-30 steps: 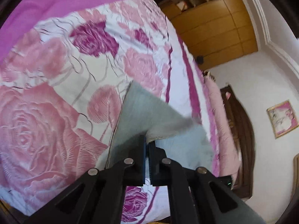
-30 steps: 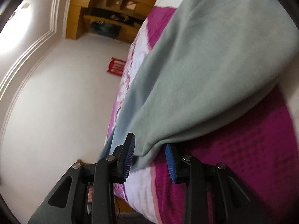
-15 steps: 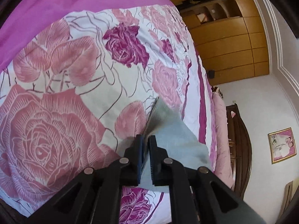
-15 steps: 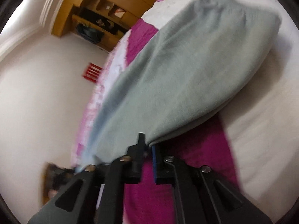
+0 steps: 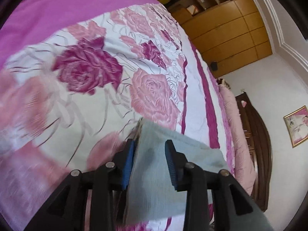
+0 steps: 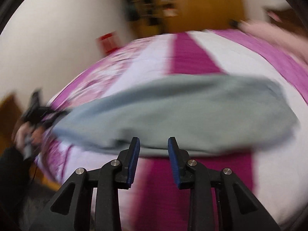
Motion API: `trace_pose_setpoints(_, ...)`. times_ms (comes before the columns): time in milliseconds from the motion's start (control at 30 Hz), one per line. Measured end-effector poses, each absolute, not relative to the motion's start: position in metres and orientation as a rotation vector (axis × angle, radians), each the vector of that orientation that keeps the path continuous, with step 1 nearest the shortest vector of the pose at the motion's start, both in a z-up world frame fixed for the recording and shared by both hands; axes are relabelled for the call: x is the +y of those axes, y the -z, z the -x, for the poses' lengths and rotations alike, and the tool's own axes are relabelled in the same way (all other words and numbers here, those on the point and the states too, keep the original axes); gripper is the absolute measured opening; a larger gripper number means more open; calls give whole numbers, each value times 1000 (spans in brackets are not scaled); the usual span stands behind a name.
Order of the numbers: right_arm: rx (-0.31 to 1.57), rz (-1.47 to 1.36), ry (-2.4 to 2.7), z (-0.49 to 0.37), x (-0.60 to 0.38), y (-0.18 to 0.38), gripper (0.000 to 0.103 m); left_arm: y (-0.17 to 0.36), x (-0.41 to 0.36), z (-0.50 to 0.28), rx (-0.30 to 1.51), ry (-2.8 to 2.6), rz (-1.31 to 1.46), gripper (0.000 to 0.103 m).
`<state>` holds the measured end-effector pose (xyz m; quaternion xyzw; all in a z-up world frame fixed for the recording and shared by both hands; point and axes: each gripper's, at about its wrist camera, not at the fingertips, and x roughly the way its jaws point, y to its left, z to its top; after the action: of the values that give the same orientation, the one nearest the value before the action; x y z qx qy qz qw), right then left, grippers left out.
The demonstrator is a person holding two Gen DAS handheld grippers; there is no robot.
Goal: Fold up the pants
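Your left gripper [image 5: 149, 162] was opening, letting go of the grey pants [image 5: 163, 177] it had clamped. Your right gripper [image 6: 153, 160] opened clear of them too; the fold now lay on the bed [image 5: 96, 100].

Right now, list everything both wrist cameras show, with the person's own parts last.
pants: one, grey-green, lying lengthwise on the bed; one end sits between the left tool's pads.
bedspread: one, white with pink and magenta roses and magenta bands, covering the bed.
pink blanket: one, along the bed's far edge.
wardrobe: one, wooden, against the wall, with open shelves.
framed picture: one, gold frame, on the white wall.
red item: one, by the wall, too blurred to name.
left tool: one, black with blue pads, jaws opening around the pants' end.
right tool: one, same build, jaws opening, nothing gripped.
hand: one, blurred, holding the left tool.
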<state>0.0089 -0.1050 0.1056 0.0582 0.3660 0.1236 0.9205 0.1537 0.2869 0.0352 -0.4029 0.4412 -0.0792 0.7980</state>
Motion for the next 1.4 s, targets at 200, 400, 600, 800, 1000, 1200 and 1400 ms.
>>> trace_pose_setpoints(200, 678, 321, -618, -27, 55, -93, 36, -25, 285, -163, 868, 150, 842, 2)
trace_pose_setpoints(400, 697, 445, -661, -52, 125, -53, 19, -14, 293, -182, 908, 172, 882, 3)
trace_pose_setpoints(600, 818, 196, -772, -77, 101, -54, 3, -17, 299, -182, 971, 192, 848, 3)
trace_pose_setpoints(800, 912, -120, -830, -89, 81, -49, 3, -28, 315, -128, 962, 250, 850, 7)
trace_pose_setpoints(1000, 929, -337, -900, -99, 64, -59, 2, -35, 315, -81, 935, 280, 864, 11)
trace_pose_setpoints(1200, 1006, -117, -840, -91, 91, -52, 4, -18, 302, -91, 1024, 287, 886, 10)
trace_pose_setpoints(1400, 1034, 19, -863, -56, 83, -49, 13, -34, 316, -77, 917, 282, 951, 1)
